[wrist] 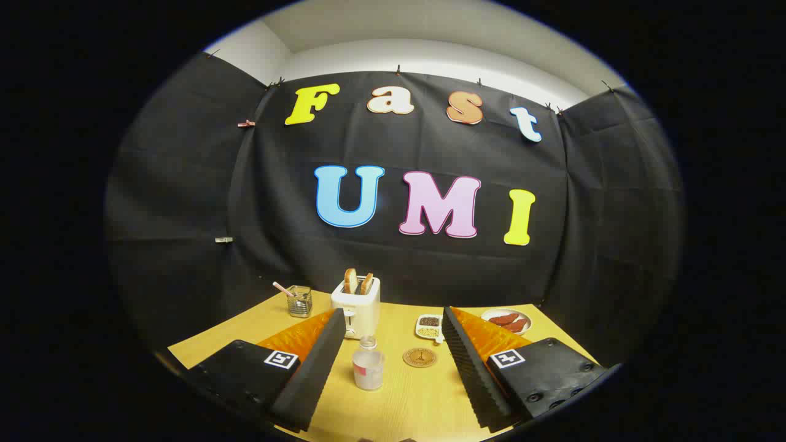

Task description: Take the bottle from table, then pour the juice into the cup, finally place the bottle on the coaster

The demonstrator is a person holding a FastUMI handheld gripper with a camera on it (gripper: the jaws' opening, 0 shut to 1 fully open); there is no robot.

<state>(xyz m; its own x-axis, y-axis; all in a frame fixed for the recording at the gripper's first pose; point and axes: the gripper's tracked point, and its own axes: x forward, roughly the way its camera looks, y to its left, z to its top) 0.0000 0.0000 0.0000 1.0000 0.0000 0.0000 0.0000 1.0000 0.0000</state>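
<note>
One yellow table (424,399) bears the bottle (368,365) between wide-apart jaws.

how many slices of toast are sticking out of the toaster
2. Both slices stand side by side in the toaster slots: one on the glass jar's side, one beside it. The toaster sits beyond the bottle, which is between the open gripper fingers.
</note>
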